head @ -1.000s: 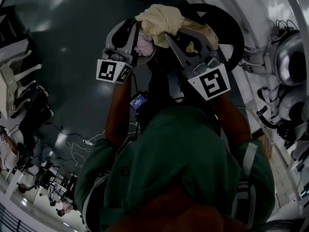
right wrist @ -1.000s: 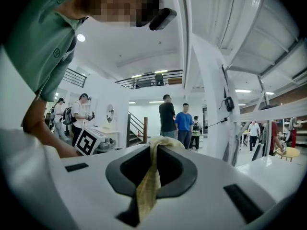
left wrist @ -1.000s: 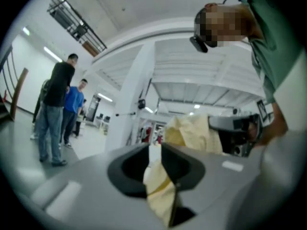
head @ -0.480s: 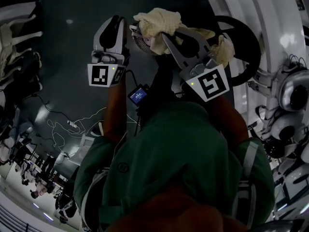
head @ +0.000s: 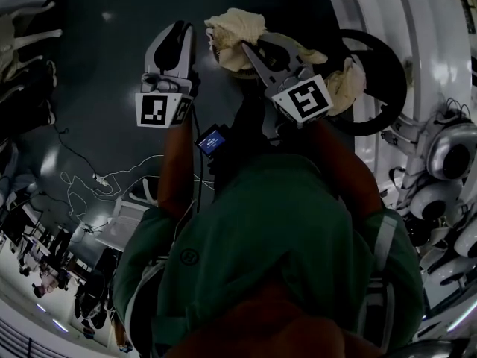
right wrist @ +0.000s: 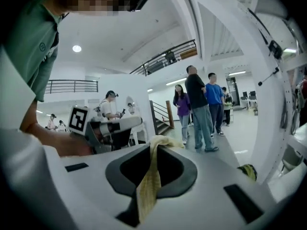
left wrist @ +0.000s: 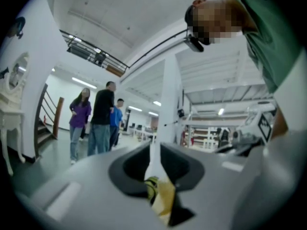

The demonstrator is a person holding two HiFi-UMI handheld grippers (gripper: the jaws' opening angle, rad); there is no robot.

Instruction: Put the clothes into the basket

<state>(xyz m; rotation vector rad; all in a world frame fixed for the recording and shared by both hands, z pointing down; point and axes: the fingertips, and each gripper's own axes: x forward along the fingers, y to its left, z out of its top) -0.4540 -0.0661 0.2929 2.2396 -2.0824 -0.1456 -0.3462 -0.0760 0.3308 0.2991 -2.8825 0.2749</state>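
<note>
The cream cloth (head: 235, 27) is pinched in the right gripper (head: 250, 51), whose jaws are clamped on a strip of it. The rest bunches beyond the tips, and another fold trails back to the near rim of the dark round basket (head: 387, 66) just beside that hand. The left gripper (head: 179, 30) is held out alongside, near the bunch but apart from it, its jaws a narrow slit apart with light showing through. Both forearms reach forward from the person's green shirt (head: 276, 230), and the grippers point roughly level.
</note>
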